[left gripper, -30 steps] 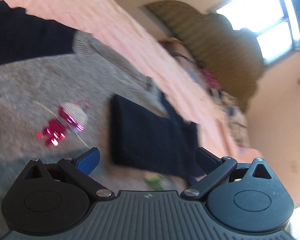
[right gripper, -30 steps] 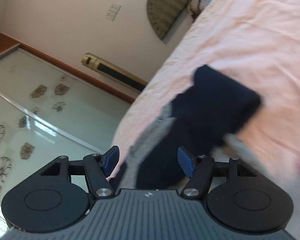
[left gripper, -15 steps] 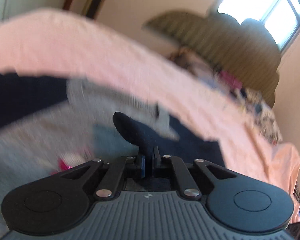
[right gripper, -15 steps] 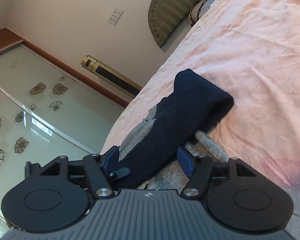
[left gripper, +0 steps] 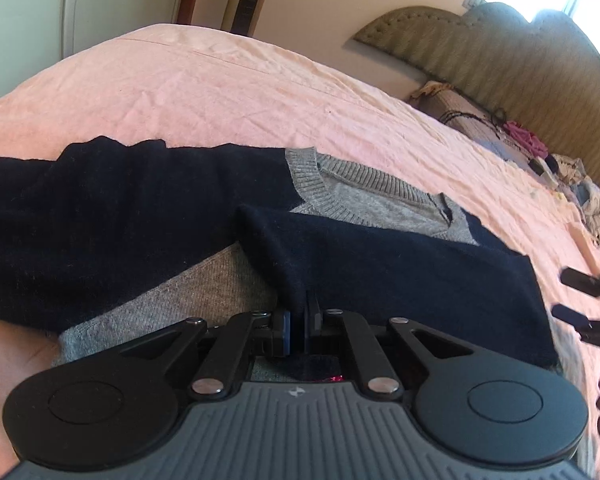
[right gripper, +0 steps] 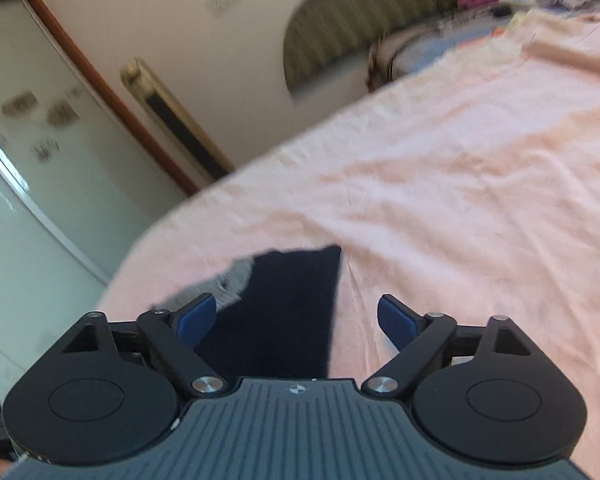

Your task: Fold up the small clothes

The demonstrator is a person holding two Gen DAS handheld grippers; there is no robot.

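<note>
The left gripper (left gripper: 298,326) pinches the navy sleeve (left gripper: 380,264) thinly; a tug could slip it. The right gripper (right gripper: 296,318) gapes wide, empty.

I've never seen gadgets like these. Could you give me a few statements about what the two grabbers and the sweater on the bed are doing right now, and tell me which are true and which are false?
1. The left gripper is closed on a fold of the navy sleeve. True.
2. The right gripper is clamped on the sweater. False: its jaws stand wide apart, holding nothing.
3. The sweater has a grey body with navy sleeves. True.
4. The sweater lies on a green sheet. False: the bed sheet is pink.
5. The pinched sleeve is laid across the grey front of the sweater. True.
</note>
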